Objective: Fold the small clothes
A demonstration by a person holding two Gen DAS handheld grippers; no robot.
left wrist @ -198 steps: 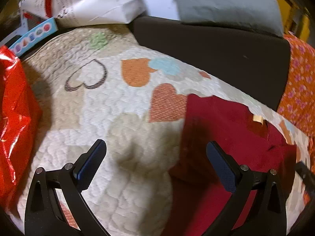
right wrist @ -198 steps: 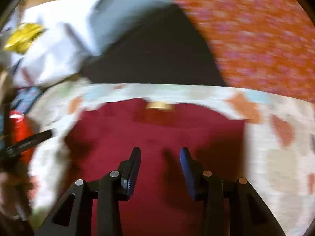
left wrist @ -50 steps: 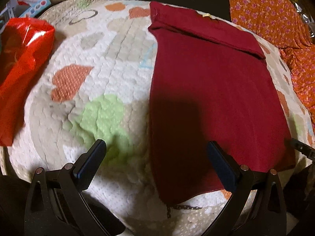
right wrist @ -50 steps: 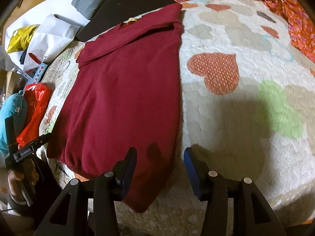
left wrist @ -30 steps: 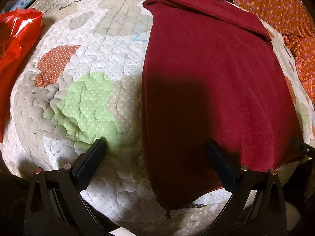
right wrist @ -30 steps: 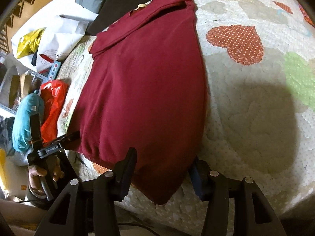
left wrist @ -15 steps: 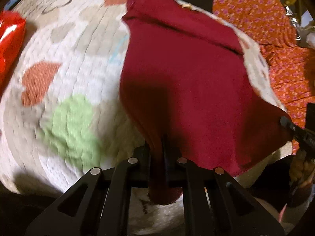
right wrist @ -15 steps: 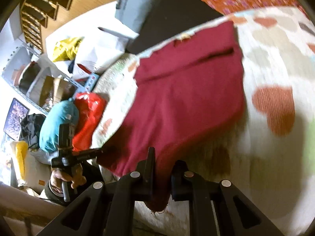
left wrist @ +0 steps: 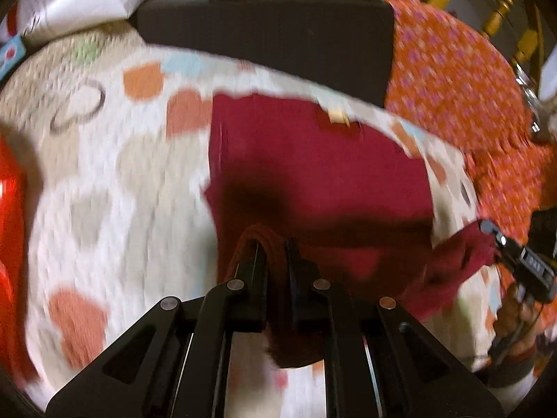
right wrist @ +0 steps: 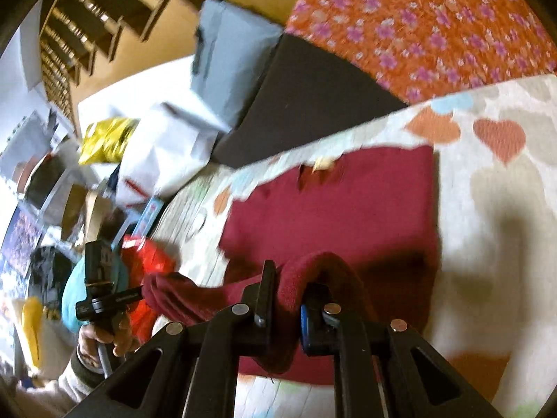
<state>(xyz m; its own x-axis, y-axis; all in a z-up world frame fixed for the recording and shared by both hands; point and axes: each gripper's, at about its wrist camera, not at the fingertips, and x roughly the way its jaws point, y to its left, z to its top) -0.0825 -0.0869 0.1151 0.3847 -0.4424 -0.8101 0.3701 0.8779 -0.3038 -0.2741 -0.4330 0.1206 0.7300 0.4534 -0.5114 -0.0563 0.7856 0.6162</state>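
Garment (left wrist: 320, 174), a dark red piece of clothing, is lying on the heart-patterned quilt (left wrist: 115, 188), with its near hem lifted and its far portion resting flat. Both views are blurring with motion, so fabric edges and quilt stitching are hard to make out.

At the far left of the left wrist view, a red bag (left wrist: 10, 209) is being cut off by the frame edge. The left gripper (left wrist: 275, 254) is pinching the near left corner of the garment, its fingers pressed together on a fold of cloth; the fabric is hanging down between them and hiding the inner pad faces. Behind the garment, a dark cushion (left wrist: 264, 41) is sitting at the head of the quilt, and an orange flowered cloth (left wrist: 459, 80) is lying to the right. The neck label is showing only as a pale smear.

In the right wrist view, the person's left hand (right wrist: 104, 338) is appearing at the left, partly hidden by the tool handle. The right gripper (right wrist: 287, 299) is clamping the near right corner of the garment (right wrist: 348, 202); the cloth is bulging over the fingers and covering most of the right finger. The hem is stretching raised between the two grippers.
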